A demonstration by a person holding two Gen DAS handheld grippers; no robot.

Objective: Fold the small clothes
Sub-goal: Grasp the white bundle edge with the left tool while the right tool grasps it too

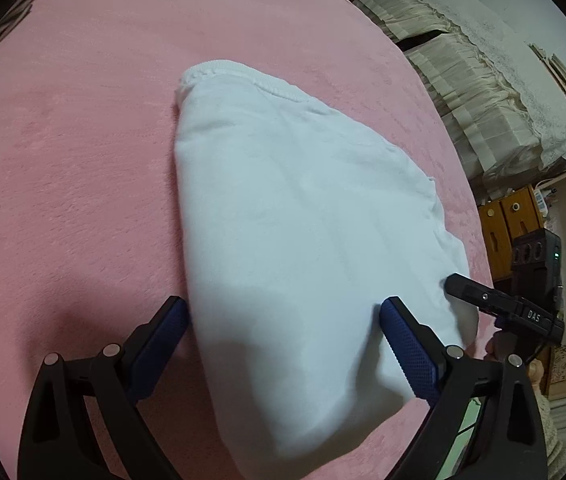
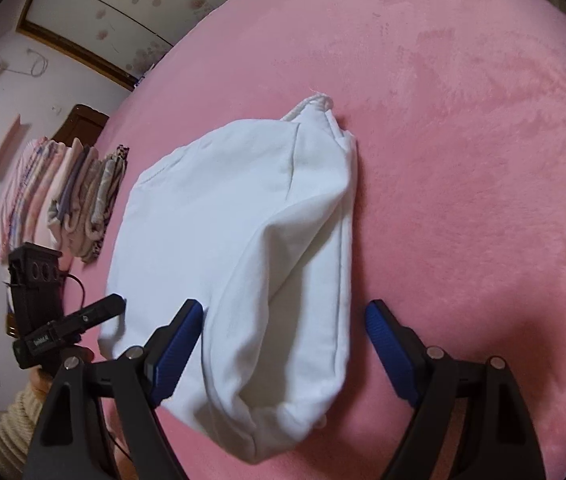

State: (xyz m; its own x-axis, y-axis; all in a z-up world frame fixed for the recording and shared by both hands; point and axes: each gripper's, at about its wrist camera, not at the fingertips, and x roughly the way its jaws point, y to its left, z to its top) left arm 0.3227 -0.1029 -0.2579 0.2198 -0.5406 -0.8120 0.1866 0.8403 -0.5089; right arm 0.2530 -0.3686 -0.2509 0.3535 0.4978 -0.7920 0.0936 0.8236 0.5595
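White garment point(image 1: 291, 216), one item, small, soft knit, lying on a pink plush bed cover point(image 1: 75, 168); occupies the centre of both wrist views, running from the lower middle of each frame up toward the centre. Condition: already doubled over at least once, judging from the layered edges and the long fold ridge seen in the right wrist view; a ribbed, elasticated band sits at the far end, in the upper middle of the left wrist view. Near end bulky and rounded, not yet flattened. Left claw point(image 1: 283, 320), foreground of its view: jaws spread wide, one blue pad just off the garment's left edge, the other over the cloth; whether either pad touches cannot be told, and nothing is pinched. Right claw point(image 2: 283, 320), foreground of its view: jaws likewise spread wide, straddling the garment's near right edge, nothing gripped. Each claw also shows at the lower side edge of the other's view, beside the cloth. Progress, as judged: first fold made; a further fold, probably near end carried toward the band, and a final smoothing appear to be left. Beyond the bed: stack of folded cloths point(image 2: 63, 196) at middle left of the right view; lace-draped furniture point(image 1: 483, 80) at upper right of the left view.
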